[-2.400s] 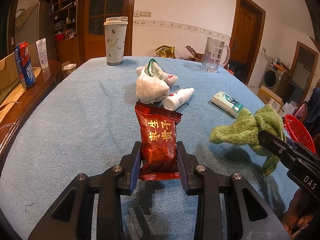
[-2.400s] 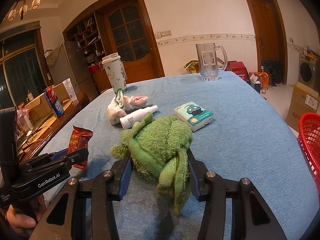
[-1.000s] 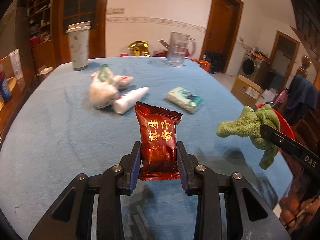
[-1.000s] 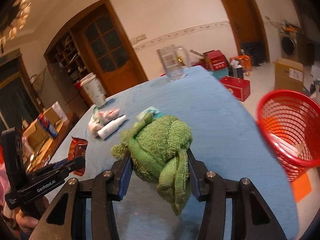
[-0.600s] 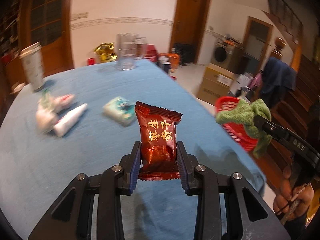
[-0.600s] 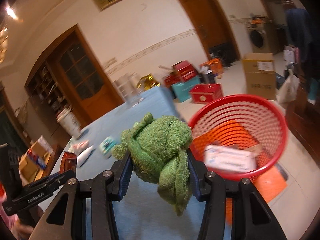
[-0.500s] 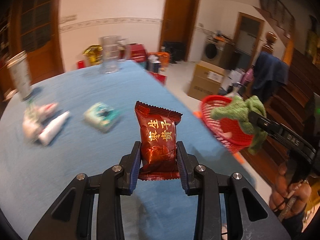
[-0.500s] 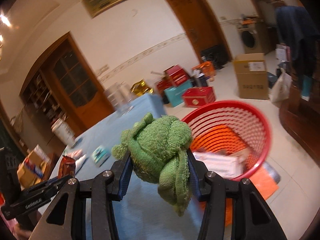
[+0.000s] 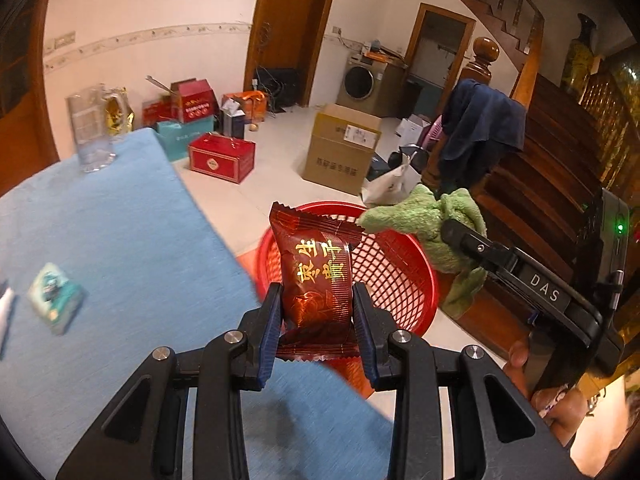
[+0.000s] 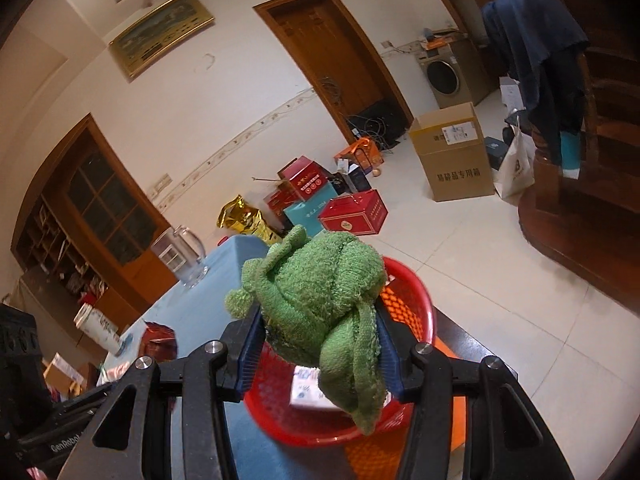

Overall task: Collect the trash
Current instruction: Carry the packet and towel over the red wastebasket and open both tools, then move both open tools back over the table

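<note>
Crinkled red gold-lettered snack packet (image 9: 316, 276), knotted green rag (image 10: 320, 300).

I see a home, in a large living and dining room. Near me is a table with a blue tablecloth (image 9: 100, 220), and a glass mug (image 9: 90, 128) stands at its far end. On the tiled floor there are a cardboard box (image 9: 340, 152) and red gift boxes (image 9: 222, 158). At the far wall I see a washing machine (image 9: 366, 82) and a brown wooden door (image 10: 340, 56). On the right rises a wooden staircase (image 9: 560, 132), with dark clothes (image 9: 480, 124) hanging on its post. A framed picture (image 10: 160, 34) hangs on the wall.
</note>
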`<state>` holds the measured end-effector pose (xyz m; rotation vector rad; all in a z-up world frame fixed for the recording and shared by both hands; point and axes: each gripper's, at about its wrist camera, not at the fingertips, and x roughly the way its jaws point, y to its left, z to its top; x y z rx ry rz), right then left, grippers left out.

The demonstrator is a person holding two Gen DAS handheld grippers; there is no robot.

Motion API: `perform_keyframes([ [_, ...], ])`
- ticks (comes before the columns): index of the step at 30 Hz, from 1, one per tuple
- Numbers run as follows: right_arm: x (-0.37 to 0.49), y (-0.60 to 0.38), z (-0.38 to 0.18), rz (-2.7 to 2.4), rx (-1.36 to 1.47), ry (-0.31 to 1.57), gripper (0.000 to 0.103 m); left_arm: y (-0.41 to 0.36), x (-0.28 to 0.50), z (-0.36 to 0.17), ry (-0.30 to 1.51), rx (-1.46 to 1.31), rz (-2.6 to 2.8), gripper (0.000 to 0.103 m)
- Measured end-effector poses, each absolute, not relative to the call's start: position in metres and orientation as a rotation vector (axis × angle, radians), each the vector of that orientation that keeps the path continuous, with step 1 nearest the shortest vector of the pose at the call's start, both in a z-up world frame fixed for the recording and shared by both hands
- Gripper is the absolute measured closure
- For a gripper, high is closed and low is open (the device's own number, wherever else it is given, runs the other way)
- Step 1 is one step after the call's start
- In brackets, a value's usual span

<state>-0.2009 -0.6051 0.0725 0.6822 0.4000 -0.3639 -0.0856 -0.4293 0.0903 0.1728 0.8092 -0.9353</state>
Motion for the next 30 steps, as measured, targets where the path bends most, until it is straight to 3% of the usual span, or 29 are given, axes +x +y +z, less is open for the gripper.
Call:
perform_keyframes([
  [7,-0.183,-0.624,0.063,-0.366,0.722,0.413,0.044,-0.471,-0.073,0.074,0.833,0.162,-0.950,0.068],
  [9,-0.176,-0.628,0.060,-0.371,0.730,0.423,0.037,-0.479,-0.068,0.071,0.852,0.156,-0.945,0.037],
  [10,-0.175,-0.629,0.060,-0.370,0.735,0.422,0.035,-0.479,-0.066,0.069,0.855,0.145,-0.938,0.032],
  [19,-0.189,-0.601,0.074,-0.322,0.692,0.389,0.033,-0.421,-0.072,0.079,0.820,0.131,-0.904,0.030],
  [30,-0.138,-0.489,0.070,-0.071,0.575,0.526,0.033,-0.288,-0.065,0.064,0.839,0.074,-0.725,0.030],
])
